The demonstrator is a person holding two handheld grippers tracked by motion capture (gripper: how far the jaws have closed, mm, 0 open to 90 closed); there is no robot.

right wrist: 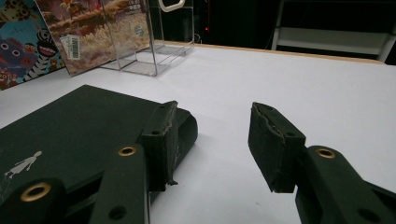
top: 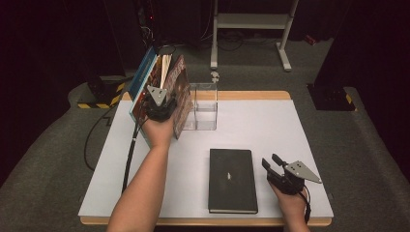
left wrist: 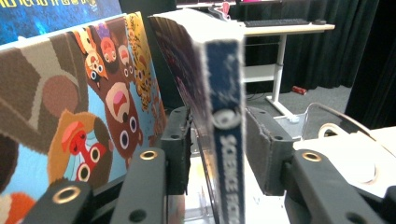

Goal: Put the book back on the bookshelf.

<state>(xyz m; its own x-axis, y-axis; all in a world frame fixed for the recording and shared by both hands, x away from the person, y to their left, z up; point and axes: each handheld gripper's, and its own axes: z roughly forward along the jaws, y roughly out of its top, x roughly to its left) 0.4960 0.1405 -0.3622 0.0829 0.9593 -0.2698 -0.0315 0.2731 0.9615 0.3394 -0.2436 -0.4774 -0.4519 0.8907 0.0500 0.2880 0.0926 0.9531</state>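
Blue-spined book, cartoon-animal cover, plain black notebook.

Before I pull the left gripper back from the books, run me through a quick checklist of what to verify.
1. Left gripper pads off the blue-spined book: ok, gaps show on both sides.
2. Blue-spined book upright without support: cannot tell, it leans toward the cartoon-covered book.
3. Clear acrylic holder beside the books, standing: ok.
4. Right gripper open with nothing between its pads: ok.
5. Black notebook flat on the table, beside the right gripper: ok.
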